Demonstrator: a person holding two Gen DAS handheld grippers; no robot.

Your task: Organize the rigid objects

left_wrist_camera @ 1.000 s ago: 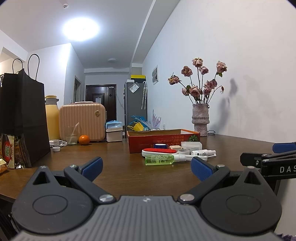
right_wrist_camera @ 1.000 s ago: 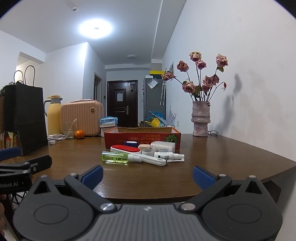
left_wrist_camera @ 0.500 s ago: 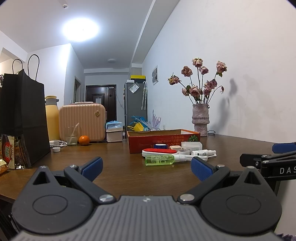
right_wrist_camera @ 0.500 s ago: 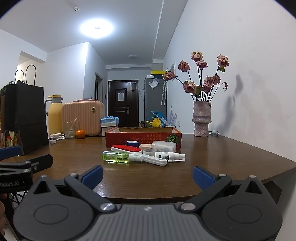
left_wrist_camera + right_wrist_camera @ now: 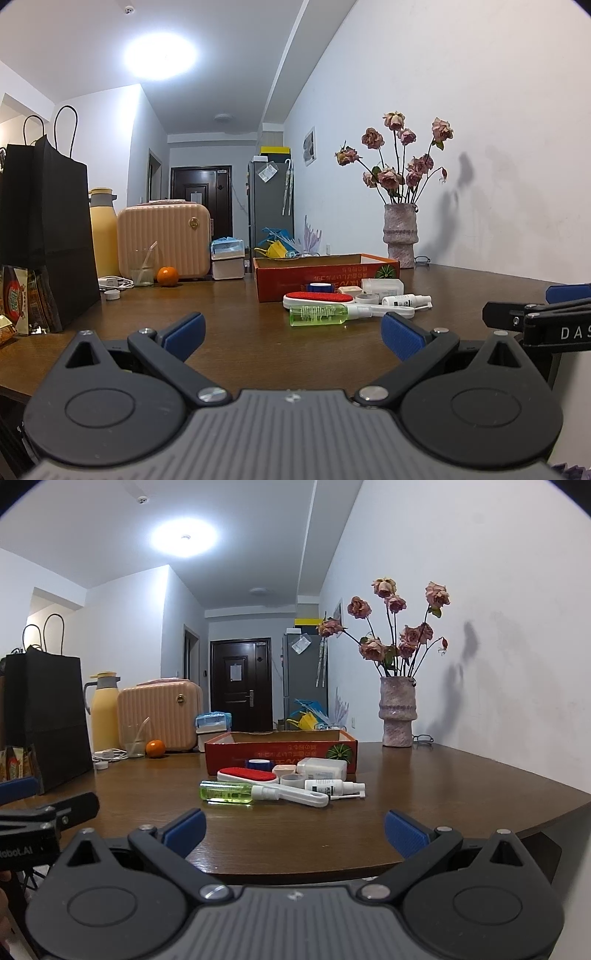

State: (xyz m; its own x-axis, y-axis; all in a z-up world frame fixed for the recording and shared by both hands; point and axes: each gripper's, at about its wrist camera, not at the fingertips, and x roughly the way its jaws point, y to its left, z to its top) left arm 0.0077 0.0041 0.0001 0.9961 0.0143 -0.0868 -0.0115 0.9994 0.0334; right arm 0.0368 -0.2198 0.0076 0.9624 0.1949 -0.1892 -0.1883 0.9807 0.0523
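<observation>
Green-filled spray bottle (image 5: 229, 792) before the red box (image 5: 280, 752) looks light, slick; your spread-open right gripper (image 5: 294, 829) should pinch mid-barrel.

Tabletop (image 5: 424, 775): dark brown wood, glossy, reflecting the ceiling light. Red box (image 5: 280, 753): matt printed cardboard. Green bottle (image 5: 225, 792): clear, shiny plastic. Lint brush (image 5: 247, 774): white smooth plastic with a red fuzzy cloth face. Vase (image 5: 397, 716), right of centre: rough, mottled, stone-like surface. Black bag (image 5: 44, 229), left edge: matt paper. Peach case (image 5: 162, 238): ribbed hard shell, slight sheen. Fingers (image 5: 184, 330): blue ribbed pads on matt black plastic, bright metal screws.
</observation>
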